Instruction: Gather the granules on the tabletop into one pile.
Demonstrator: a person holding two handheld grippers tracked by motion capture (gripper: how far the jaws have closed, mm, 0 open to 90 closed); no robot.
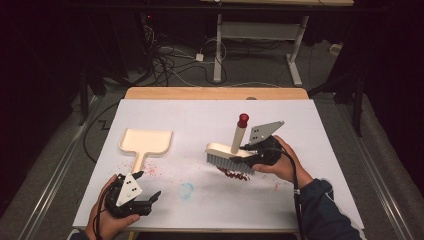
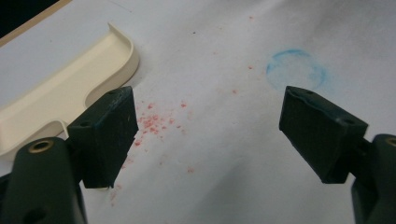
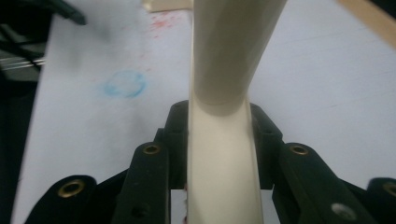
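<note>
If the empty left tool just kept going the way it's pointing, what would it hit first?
Probably the white table sheet, near the red crumbs. The left tool tilts down at it; the blue ring lies beyond.

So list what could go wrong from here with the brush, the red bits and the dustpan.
1. The dustpan lies well off to the left of the red pile with nothing holding it: the left gripper is open beside its handle, so a sweep could push the pan away.
2. The brush, clamped at its handle by the right gripper, may scatter the bits; red specks already dot the sheet.
3. A long sweep could drag bits through the blue ring mark.
</note>
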